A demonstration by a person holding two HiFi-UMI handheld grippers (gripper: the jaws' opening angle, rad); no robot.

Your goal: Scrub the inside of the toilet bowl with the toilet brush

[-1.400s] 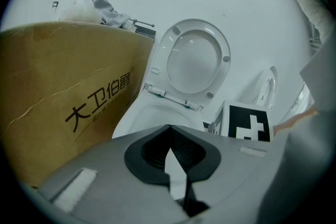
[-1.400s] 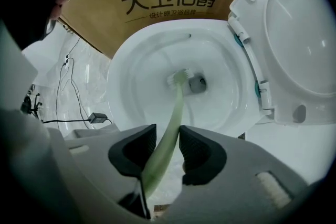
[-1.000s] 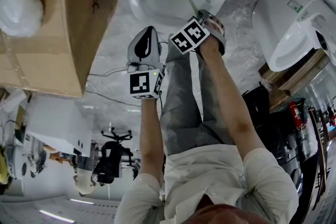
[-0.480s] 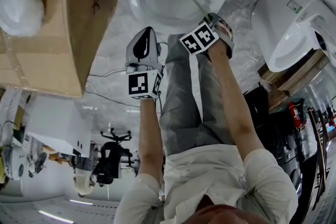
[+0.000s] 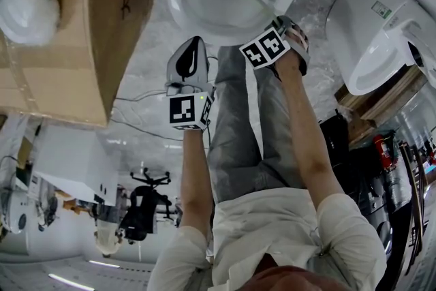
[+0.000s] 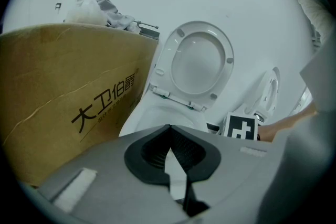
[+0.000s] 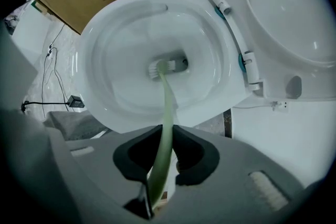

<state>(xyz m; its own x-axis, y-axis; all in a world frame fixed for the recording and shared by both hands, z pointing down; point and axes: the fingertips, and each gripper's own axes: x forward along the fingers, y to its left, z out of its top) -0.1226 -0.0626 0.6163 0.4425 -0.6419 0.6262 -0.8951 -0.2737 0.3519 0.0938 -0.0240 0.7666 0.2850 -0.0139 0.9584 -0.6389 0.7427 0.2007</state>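
Right gripper [image 7: 167, 136]: we see its jaws clenched on the pale green handle of the toilet brush [image 7: 166, 107], which runs up between the black pads.
Left gripper [image 6: 169, 131]: its jaws are pressed together at the tips with nothing between them; in the head view it hangs beside the right one, short of the bowl's front rim.
Our legs: grey trousers [image 5: 238, 126] fill the space under both forearms.
Brush head: the white bristles [image 7: 160, 67] sit low in the bowl, right at the dark drain opening.
Toilet bowl [image 7: 100, 55]: white and open, straight ahead of the right gripper; the handle crosses its front rim on the way in.
Seat and lid [image 7: 294, 23]: raised, leaning back to the right of the bowl in the right gripper view.
Cardboard box [image 5: 75, 24]: large and brown with black print, it stands just beside the bowl on our left and hems in that side.
Floor [image 5: 150, 71]: grey and marbled, with thin cables trailing across it.
Adapter [image 7: 75, 100]: a small black block on a cable [image 7: 52, 60], near the bowl's left side.
Second toilet [image 5: 375, 51]: white, its seat up, standing to our right, apart from the bowl we work in.
Bagged bundle [image 6: 97, 8]: white wrapping shows above the box's top edge, farther back.
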